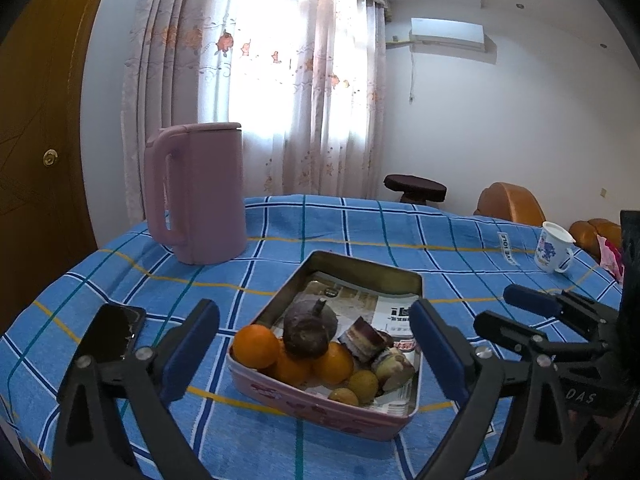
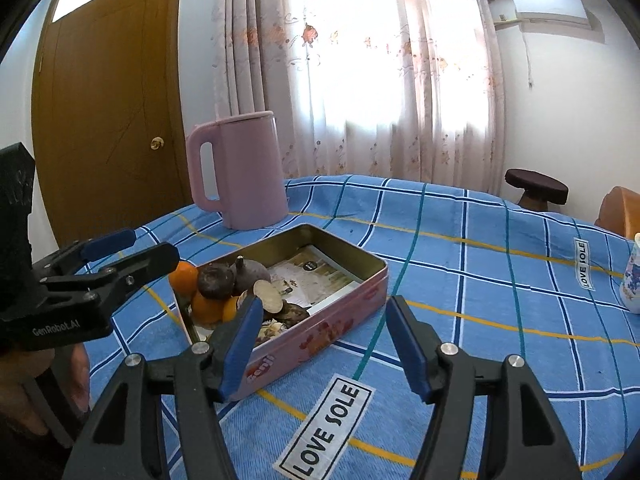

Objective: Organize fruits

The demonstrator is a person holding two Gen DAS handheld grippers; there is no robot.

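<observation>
So the left tool (image 1: 316, 354) is wide open, blue pads spread apart, hovering over the near end of the tin (image 1: 362, 276) with nothing in it. The right tool (image 2: 326, 346) is open too and empty, its left pad just in front of the tin's near corner in its own view. From the left camera you can also see the right tool off at 3 o'clock, low over the bench (image 1: 280, 224).

The fruit is all piled in the near end of that pink tin: a few oranges (image 1: 256, 346) at about 9 o'clock of the pile, a dark round fruit with a stem (image 1: 308, 330) sitting on top of them, a couple of small yellow fruits (image 1: 362, 386) at 5 o'clock, and some cut chunks (image 1: 364, 338) to the right. The far half of the tin just shows a printed paper (image 1: 360, 300) lining the bottom.

Further out on the blue checked cloth there's a pink kettle (image 1: 200, 192) at 11 o'clock from the tin, a black phone (image 1: 116, 330) at 9 o'clock, and a white mug (image 1: 554, 248) way over at 2 o'clock.
</observation>
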